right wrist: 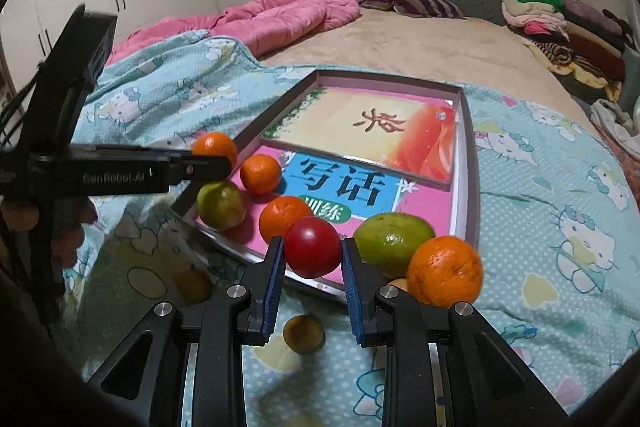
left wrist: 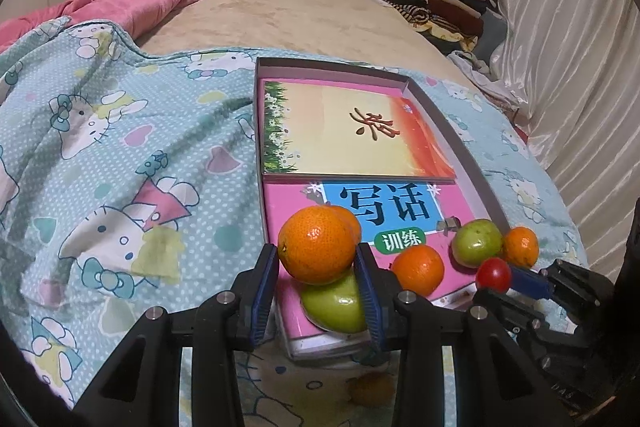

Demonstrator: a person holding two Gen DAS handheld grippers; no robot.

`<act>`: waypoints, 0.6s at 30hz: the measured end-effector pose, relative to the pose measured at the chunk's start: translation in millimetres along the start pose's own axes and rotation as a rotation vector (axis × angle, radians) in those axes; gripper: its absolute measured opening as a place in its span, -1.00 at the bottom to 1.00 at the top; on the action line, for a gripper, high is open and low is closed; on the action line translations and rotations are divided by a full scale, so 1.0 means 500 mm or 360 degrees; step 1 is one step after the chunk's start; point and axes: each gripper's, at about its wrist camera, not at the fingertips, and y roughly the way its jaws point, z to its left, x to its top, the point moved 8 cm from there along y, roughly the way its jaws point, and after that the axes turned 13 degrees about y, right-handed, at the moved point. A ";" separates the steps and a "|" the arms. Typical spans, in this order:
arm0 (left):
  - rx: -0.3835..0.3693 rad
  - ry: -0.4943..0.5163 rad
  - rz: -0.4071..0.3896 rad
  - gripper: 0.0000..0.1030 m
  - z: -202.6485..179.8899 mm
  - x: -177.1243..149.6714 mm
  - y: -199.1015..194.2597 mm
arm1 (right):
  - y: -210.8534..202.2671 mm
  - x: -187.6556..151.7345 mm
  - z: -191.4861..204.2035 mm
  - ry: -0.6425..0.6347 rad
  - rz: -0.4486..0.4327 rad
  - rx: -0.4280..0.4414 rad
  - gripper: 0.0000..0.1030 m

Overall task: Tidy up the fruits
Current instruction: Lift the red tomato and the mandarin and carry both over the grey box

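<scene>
My left gripper (left wrist: 317, 259) is shut on an orange (left wrist: 316, 245), held over the near end of a shallow box (left wrist: 476, 183) with books in it. A green fruit (left wrist: 340, 303) lies under the orange. Another orange (left wrist: 418, 269), a green fruit (left wrist: 476, 241) and a small orange (left wrist: 520, 245) lie in the box. My right gripper (right wrist: 313, 255) is shut on a red tomato (right wrist: 313, 246); it also shows in the left wrist view (left wrist: 494, 273). In the right wrist view a green fruit (right wrist: 392, 241) and an orange (right wrist: 444, 271) lie beside it; the left gripper's orange (right wrist: 214, 147) is at the left.
The box (right wrist: 468, 163) rests on a blue Hello Kitty blanket (left wrist: 120, 167) on a bed. A small brown fruit (right wrist: 303, 333) and another (right wrist: 194, 285) lie on the blanket near me. A pink quilt (right wrist: 280, 15) and stacked clothes (right wrist: 560, 23) are at the far end.
</scene>
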 end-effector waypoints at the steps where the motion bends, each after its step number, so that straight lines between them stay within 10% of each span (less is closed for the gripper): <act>1: 0.0018 0.0006 0.0006 -0.24 0.003 0.001 0.001 | 0.004 -0.002 -0.001 0.0005 0.0003 0.0000 -0.44; 18: 0.0043 0.0032 0.0014 -0.23 0.001 -0.002 0.003 | 0.027 -0.006 -0.011 0.0005 0.0003 -0.0044 -0.43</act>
